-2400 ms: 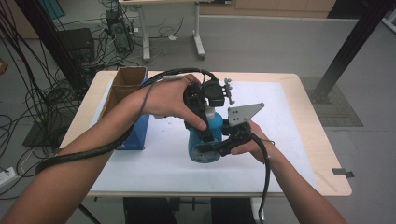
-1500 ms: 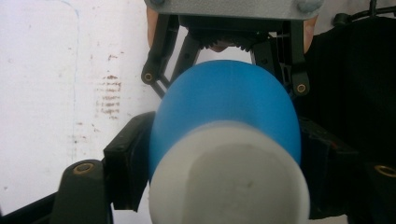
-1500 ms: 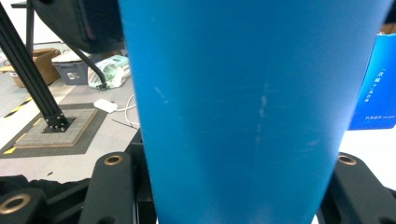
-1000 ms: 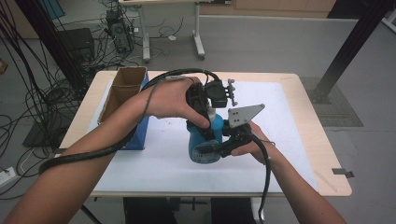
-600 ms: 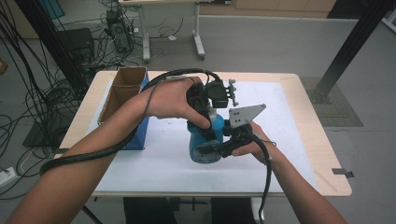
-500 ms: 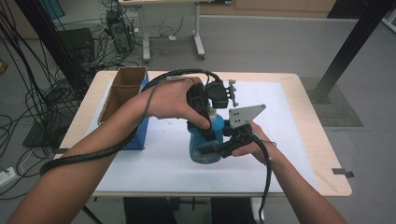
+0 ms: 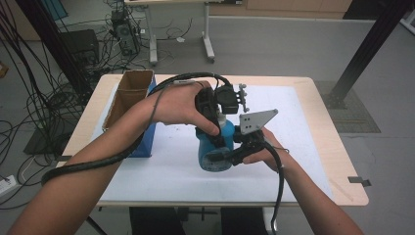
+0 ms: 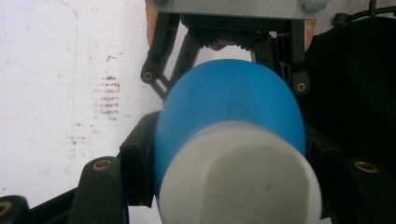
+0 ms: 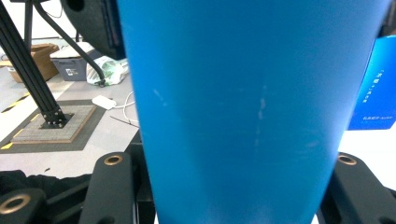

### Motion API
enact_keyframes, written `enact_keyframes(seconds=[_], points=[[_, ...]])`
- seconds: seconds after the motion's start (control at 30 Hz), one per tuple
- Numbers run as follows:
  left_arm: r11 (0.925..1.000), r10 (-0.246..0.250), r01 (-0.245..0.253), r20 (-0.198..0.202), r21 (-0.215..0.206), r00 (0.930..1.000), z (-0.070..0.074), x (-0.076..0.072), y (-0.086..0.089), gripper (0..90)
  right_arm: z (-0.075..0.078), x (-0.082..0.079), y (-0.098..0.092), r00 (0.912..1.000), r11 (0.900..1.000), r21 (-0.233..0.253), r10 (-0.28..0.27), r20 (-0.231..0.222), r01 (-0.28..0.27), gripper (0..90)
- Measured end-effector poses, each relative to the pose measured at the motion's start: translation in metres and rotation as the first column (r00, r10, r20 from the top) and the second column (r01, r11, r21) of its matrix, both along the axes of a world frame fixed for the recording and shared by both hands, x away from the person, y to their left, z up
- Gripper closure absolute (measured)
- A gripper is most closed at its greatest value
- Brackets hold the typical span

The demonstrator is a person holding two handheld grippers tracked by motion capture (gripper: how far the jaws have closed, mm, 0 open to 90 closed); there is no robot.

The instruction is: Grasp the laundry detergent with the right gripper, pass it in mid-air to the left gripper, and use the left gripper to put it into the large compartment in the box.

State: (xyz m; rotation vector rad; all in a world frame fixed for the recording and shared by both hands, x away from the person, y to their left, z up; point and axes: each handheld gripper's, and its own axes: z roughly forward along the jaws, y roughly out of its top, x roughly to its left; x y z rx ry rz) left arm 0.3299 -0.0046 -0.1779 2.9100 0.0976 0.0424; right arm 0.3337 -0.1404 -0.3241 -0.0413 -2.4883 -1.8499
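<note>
Gripping the blue plastic bottle with the white cap (image 7: 214, 147) at mid-frame on the worktop (image 7: 323, 147), my left tool (image 7: 215, 128) is clamped at its neck and my right tool (image 7: 235, 154) around its body. Twisting unevenly could, I judge, slip a jaw or tip it. An open cardboard box (image 7: 128, 95) sits at the left, nothing blocking.

Little can be read here. In the right gripper view, a blue box (image 9: 377, 84) to the right of the right claw (image 9: 224, 186) carries a few lines of small white print, too small to make out. A grey bin (image 9: 74, 63) on the floor far off to that claw's left bears a white label whose marks are likewise illegible. The blue bottle (image 9: 247, 107) between the jaws shows no lettering on the side in view.
</note>
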Motion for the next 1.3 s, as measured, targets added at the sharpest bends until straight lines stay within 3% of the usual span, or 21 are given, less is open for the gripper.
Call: enact_keyframes(seconds=[1.3], points=[[0.9998,0.018,-0.018,0.003,-0.010,0.9998,-0.0004,0.0009,-0.0002,37.1,0.0001,0.0024,-0.0012,1.0000,1.000,0.001,0.004,0.001,-0.004,44.0]])
